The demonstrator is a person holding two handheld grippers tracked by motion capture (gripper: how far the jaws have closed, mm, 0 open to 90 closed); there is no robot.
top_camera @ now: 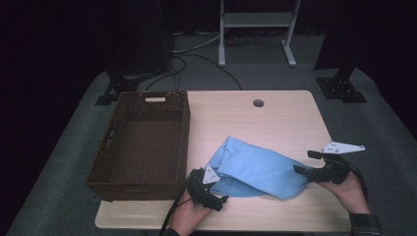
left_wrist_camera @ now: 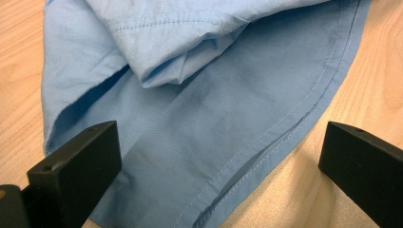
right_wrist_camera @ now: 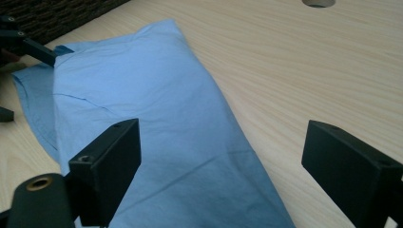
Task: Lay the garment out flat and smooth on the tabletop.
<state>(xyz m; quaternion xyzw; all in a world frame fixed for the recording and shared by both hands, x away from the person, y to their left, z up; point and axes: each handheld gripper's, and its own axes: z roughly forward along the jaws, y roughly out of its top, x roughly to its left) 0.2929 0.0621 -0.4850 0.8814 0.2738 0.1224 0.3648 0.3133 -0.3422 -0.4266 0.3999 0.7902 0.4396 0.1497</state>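
- High view: folded blue cloth (top_camera: 253,172) lies on counter (top_camera: 275,118), right of wicker basket (top_camera: 142,142).
- Left tongs (top_camera: 222,200) released, straddling the hem; right tongs (top_camera: 305,162) released at the cloth's right end.
- Risk: pinching one layer only, so the fold may spill open on lifting.

Blue cloth (top_camera: 255,169) is the landmark. Far side of it: bare table (top_camera: 275,120), open passage to the cable hole (top_camera: 258,103). Its left: wicker basket (top_camera: 142,142) walls block low passes. Near edge: only a narrow bare strip. Left gripper (top_camera: 212,189) and right gripper (top_camera: 306,164) crowd both cloth ends.
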